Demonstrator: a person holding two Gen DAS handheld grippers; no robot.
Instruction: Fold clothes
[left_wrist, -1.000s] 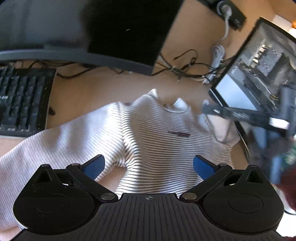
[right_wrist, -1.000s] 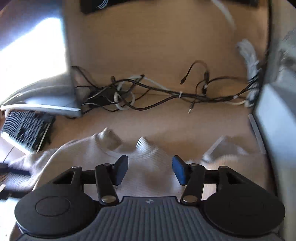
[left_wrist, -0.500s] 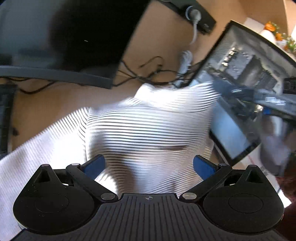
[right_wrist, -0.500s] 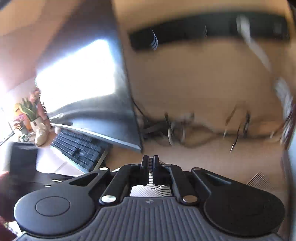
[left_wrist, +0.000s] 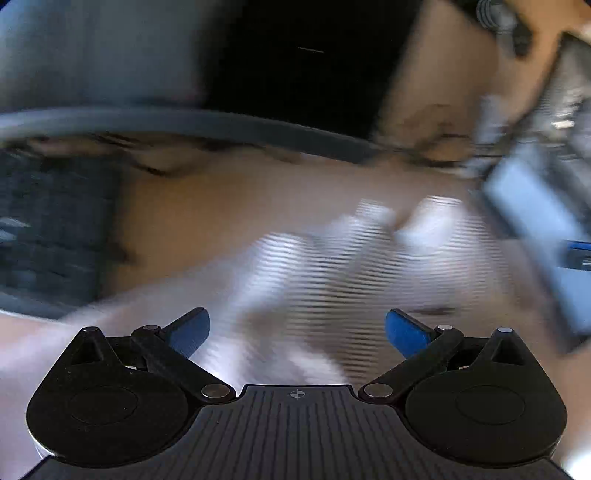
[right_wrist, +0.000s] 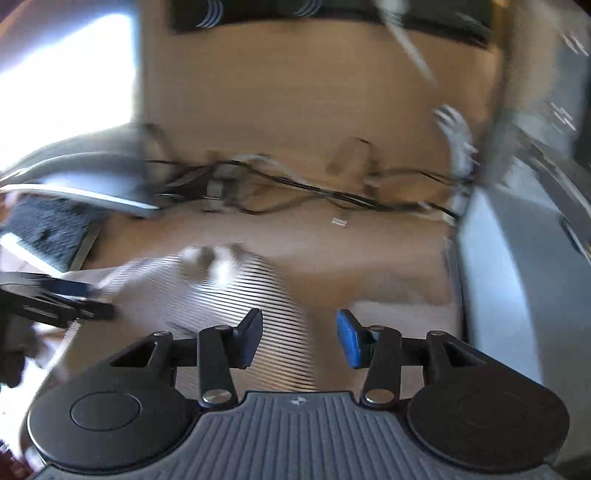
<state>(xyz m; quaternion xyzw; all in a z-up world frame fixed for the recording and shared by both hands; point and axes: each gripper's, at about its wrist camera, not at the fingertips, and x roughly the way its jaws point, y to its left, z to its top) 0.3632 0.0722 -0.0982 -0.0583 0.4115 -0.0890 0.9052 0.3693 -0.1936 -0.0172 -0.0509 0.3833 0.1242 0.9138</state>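
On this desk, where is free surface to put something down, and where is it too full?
Bare desk lies between the striped shirt and the cables, bordered on the right by a grey device. Another bare patch lies between the keyboard and the shirt. Along the cables it is crowded.

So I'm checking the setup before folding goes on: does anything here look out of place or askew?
The striped top lies rumpled on a desk crowded with a keyboard, loose cables and screens, an odd spot for folding. Its collar is bunched, not flat. Both frames are blurred. Both grippers are open and hold nothing.
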